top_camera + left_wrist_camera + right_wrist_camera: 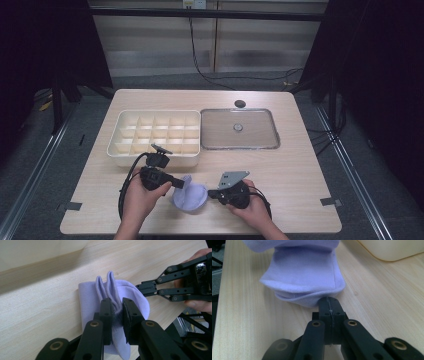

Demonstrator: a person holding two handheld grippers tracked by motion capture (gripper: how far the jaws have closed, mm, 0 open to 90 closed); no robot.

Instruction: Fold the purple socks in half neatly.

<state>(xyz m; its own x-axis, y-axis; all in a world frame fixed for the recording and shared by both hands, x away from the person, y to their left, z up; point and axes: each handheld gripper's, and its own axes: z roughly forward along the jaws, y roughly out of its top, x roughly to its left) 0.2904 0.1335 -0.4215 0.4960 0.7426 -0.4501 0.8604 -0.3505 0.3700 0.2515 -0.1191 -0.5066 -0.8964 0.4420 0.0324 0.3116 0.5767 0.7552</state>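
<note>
A lavender sock [190, 197] lies folded on the wooden table near its front edge. My left gripper [181, 184] comes at it from the left. In the left gripper view the sock [87, 297] has a raised fold, and my left gripper [117, 306] is shut on that fold. My right gripper [210, 193] meets the sock from the right. In the right gripper view its jaws are pressed together, my right gripper [329, 302] pinching the sock's [304, 272] lower edge. The left gripper view shows the right gripper [137, 287] at the sock's far side.
A cream box [155, 161] divided into several compartments stands just behind the left hand; its wall [37, 250] is close. A shallow clear tray [240, 147] lies to its right. A dark round hole [240, 103] is at the table's back.
</note>
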